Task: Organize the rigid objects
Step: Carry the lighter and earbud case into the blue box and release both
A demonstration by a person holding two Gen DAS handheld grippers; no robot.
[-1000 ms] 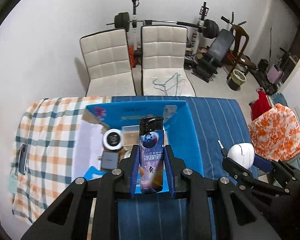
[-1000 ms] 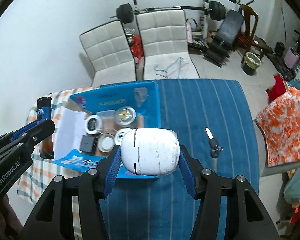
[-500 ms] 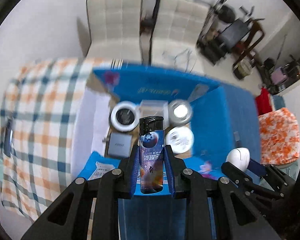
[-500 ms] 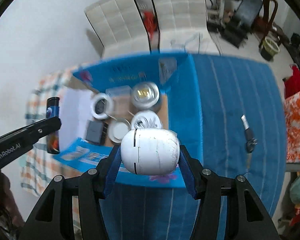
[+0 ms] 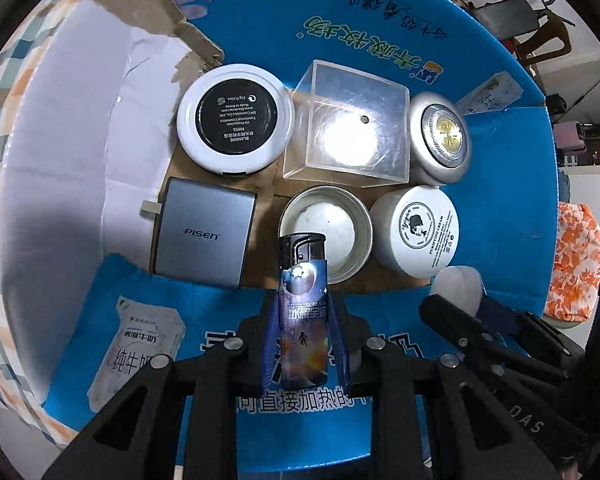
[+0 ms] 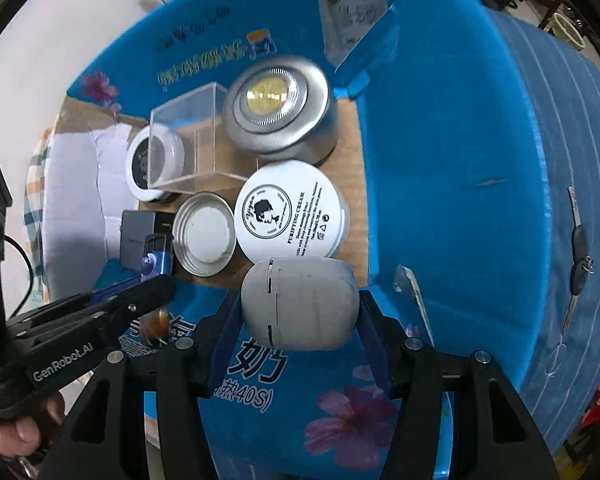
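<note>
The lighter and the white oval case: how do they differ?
The lighter is tall, slim, dark and printed; the white oval case is wide, rounded and plain. The lighter sits in the left claw, the case in the right claw. Both are held above the blue box.

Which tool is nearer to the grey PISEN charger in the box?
Left. The left tool, shut on the lighter, sits just beside the PISEN charger. The right tool, shut on the white oval case, is farther, past the open tin.
</note>
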